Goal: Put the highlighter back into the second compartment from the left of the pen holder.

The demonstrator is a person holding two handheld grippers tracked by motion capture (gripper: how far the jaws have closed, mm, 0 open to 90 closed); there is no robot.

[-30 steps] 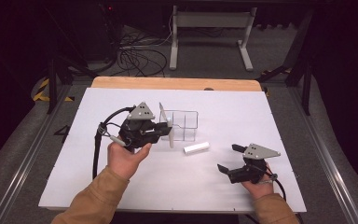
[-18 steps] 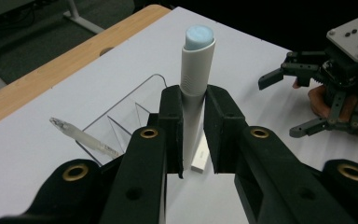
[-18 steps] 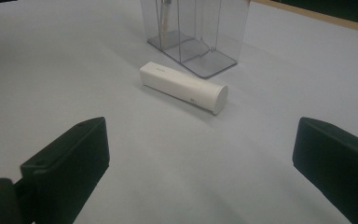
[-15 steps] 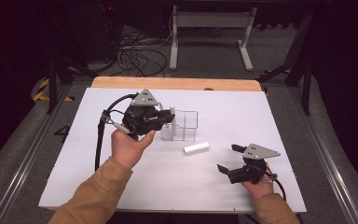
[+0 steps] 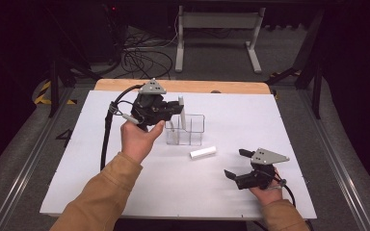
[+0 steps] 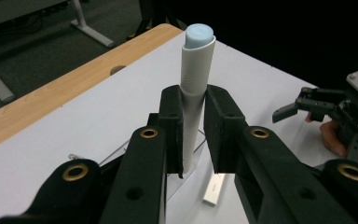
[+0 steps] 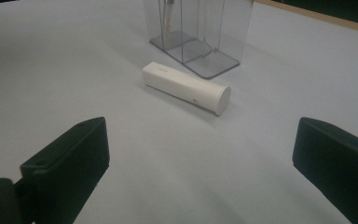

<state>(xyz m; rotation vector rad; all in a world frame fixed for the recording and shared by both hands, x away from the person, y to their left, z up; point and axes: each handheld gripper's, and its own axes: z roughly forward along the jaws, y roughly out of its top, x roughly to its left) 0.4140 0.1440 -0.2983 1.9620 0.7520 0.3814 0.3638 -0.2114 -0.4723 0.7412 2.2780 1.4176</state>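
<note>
My left hand-held gripper [image 6: 193, 126] is clamped on a white pen [image 6: 193, 88], right above the clear organizer [image 5: 185, 130]. Right hand-held gripper [image 7: 200, 172] hangs wide open, another white tube [image 7: 186, 87] lying just ahead of it.

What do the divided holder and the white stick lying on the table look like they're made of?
The holder looks like clear, glossy hard plastic, perhaps acrylic: you see the table straight through its walls. The stick lying beside it looks like matte white plastic, with smooth moulded edges and a flat round end.
</note>
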